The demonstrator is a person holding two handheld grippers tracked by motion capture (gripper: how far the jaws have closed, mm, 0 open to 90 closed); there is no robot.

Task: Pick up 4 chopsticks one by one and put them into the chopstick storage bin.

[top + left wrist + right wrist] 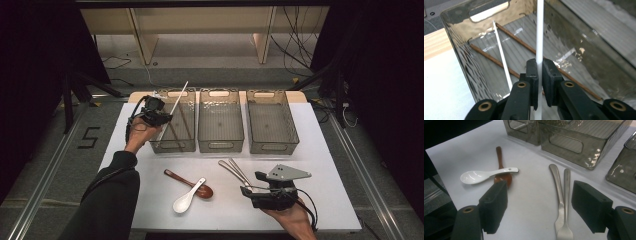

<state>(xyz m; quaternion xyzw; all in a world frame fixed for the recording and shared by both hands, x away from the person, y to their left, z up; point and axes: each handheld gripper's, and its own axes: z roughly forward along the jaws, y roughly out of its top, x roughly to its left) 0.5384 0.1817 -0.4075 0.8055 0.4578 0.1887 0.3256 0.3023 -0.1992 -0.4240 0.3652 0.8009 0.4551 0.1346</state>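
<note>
My left gripper (160,119) (540,65) is shut on a white chopstick (179,97) (539,30) and holds it slanted over the left smoky bin (172,145) (461,42). Inside that bin lie another white chopstick (501,53) and two brown chopsticks (524,45). My right gripper (250,184) (539,195) stands open low over the white table, its jaws on either side of two metal forks (235,170) (560,192) without touching them. A white ceramic spoon (187,198) (481,175) rests across a brown wooden spoon (180,179) (500,160) to the left of the forks.
A middle bin (220,145) and a right bin (272,148) stand in a row beside the left one at the back of the white table (325,165). Cables and a wooden shelf lie on the floor beyond the table.
</note>
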